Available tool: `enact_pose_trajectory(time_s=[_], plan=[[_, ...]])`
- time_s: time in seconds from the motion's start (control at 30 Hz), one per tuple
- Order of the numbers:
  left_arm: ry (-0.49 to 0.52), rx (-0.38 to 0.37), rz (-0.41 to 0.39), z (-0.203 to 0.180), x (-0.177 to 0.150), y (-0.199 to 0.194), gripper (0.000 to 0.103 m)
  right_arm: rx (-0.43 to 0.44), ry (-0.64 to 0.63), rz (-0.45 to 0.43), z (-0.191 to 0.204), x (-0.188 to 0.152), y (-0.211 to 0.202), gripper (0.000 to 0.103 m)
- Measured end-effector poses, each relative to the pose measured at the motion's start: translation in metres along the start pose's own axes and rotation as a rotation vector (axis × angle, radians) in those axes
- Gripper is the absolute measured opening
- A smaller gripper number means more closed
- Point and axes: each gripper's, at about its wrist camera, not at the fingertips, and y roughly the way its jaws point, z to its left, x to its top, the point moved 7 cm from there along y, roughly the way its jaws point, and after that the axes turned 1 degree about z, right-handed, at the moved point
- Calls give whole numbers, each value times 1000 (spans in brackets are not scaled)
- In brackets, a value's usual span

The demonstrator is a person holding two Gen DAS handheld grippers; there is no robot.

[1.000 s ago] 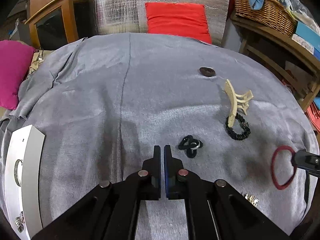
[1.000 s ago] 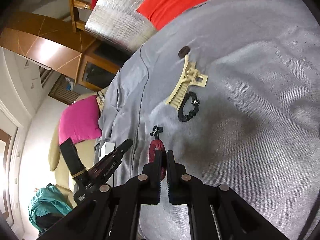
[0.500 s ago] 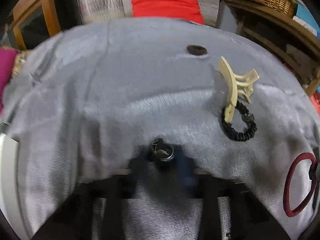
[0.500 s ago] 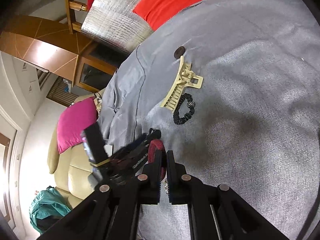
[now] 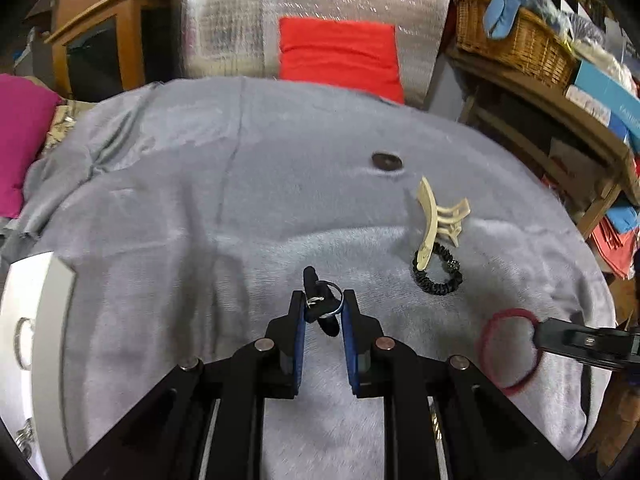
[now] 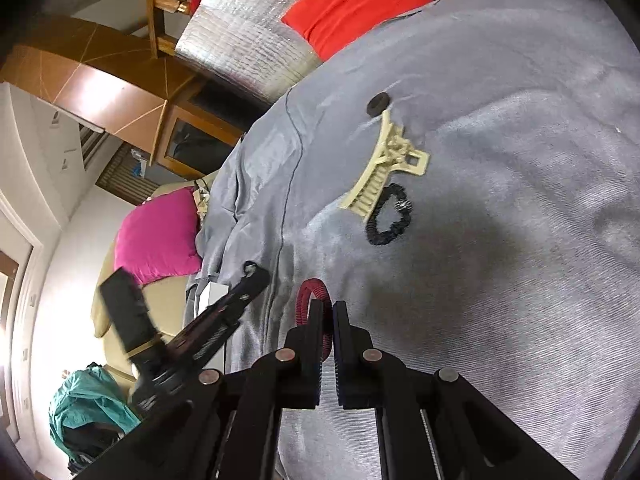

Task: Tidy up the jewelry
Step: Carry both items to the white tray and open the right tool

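The left gripper point(image 5: 322, 310) has its jaws closing on a small black ornament with a silver ring point(image 5: 322, 304), which sits pinched between the blue pads, lifted off the grey cloth point(image 5: 200, 220) near its front edge. The right gripper point(image 6: 328, 316) has its jaws pressed together on a red hair tie point(image 6: 310, 292), near the cloth's right edge. Between these and the far edge lie a cream hair claw point(image 5: 434, 216) touching a black scrunchie point(image 5: 438, 276), and farther back 1 dark round disc point(image 5: 386, 161). A white box point(image 5: 36, 320) sits at the left edge.
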Motion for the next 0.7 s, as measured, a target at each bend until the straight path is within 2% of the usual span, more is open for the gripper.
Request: enact_pose_trajectory(time_s=[0.43,0.57,0.7], plan=[[-90,109,-79,57,-17,-66,18,5,-83,40,47,-29,45,5],[-131,134,-100,85,-21,-84,18,-2,-103,52,61,-38,59,5],[-170,191,-119,120,-29,-102,18,2,-125,69,76,-47,73,5]])
